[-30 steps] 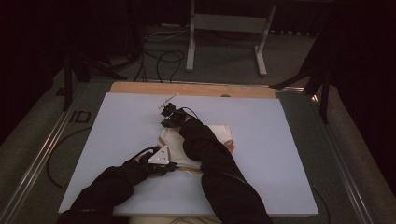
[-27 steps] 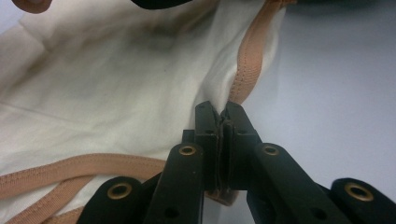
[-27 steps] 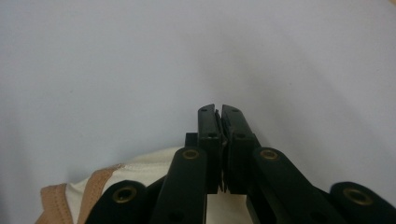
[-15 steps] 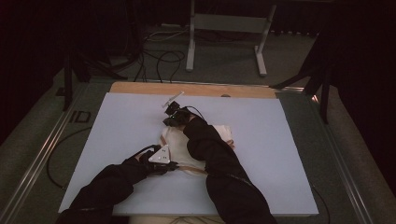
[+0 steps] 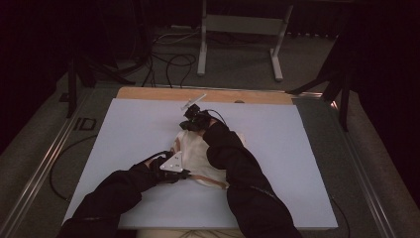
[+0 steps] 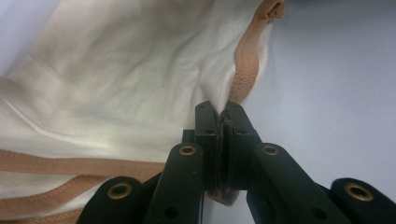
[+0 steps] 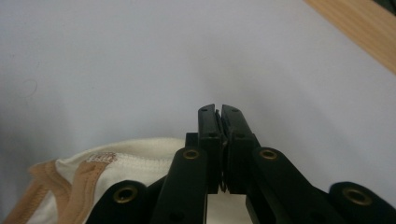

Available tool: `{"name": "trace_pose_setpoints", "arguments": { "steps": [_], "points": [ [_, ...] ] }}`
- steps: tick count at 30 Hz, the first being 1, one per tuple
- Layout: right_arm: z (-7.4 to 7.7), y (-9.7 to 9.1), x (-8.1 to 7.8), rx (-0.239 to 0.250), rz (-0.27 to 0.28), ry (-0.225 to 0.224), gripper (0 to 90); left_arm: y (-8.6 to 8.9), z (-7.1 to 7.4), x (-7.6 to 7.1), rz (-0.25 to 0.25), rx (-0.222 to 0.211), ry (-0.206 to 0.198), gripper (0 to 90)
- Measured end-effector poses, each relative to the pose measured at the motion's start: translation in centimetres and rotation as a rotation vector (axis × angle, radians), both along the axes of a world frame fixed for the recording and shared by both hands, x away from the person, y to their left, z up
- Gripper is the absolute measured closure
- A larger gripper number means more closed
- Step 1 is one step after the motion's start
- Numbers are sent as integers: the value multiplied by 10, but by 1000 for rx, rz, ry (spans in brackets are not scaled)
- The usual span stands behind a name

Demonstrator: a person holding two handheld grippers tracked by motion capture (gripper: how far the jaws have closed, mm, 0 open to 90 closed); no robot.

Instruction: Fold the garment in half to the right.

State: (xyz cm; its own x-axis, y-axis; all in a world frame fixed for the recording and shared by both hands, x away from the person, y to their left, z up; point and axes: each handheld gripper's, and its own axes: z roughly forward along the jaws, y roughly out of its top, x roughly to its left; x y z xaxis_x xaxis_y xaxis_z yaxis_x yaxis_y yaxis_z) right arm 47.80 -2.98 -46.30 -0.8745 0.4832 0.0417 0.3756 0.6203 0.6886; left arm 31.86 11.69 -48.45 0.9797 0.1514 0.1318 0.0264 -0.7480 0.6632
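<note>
Both claws, the left claw [image 6: 223, 116] and the right claw [image 7: 219, 112], are clenched on the cream cloth [image 5: 198, 156], and a hard pull could slip it free.

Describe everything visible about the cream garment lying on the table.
The cream garment is soft white knit fabric, edged with tan binding. It lies crumpled and partly folded on the pale table sheet, near its middle, under the person's right forearm. The left gripper is shut on its edge beside the binding. The right gripper is shut at the garment's far end; whether it pinches cloth cannot be told. A ribbed hem shows in the right gripper view.
</note>
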Motion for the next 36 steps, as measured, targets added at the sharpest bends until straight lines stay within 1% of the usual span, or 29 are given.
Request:
{"name": "trace_pose_setpoints", "arguments": {
  "steps": [2,3,4,5,7,8,11,15,19,22,24,25,26,30,31,32,35,36],
  "points": [
    [2,-4,0,8,-1,-4,883,-1,1,0,-5,-3,-4,873],
    [3,-6,-1,9,-4,-6,883,-2,3,0,-18,9,-15,873],
    [3,-6,-1,9,-4,-6,883,-2,3,0,-18,9,-15,873],
    [6,-11,-1,11,-9,-11,883,-3,6,0,-27,7,-18,873],
    [9,-15,0,17,-14,-17,883,-4,9,1,-31,13,-28,873],
    [10,-18,0,23,-18,-15,883,-5,10,1,-35,10,-25,873],
    [13,-24,1,31,-28,-19,883,-9,16,1,-46,19,-35,873],
    [19,-32,2,30,-36,-31,883,-14,24,1,-58,18,-45,873],
    [26,-41,3,31,-51,-42,883,-21,30,1,-75,27,-60,872],
    [31,-49,3,32,-58,-54,883,-26,34,1,-85,25,-71,872],
    [33,-54,3,38,-65,-54,883,-29,36,1,-87,20,-75,872],
    [34,-56,3,40,-70,-54,883,-31,37,1,-92,18,-82,872],
    [34,-58,2,40,-75,-54,883,-32,38,1,-90,14,-77,872],
    [35,-65,2,51,-82,-54,883,-38,39,2,-98,14,-84,872],
    [34,-70,0,59,-92,-53,883,-41,39,2,-103,14,-83,872],
    [34,-73,0,58,-92,-59,883,-43,38,2,-107,13,-80,872],
    [34,-81,-3,66,-104,-55,883,-49,37,3,-116,21,-77,872],
    [33,-84,-3,62,-103,-58,883,-49,37,3,-116,21,-77,872]
  ]
}}
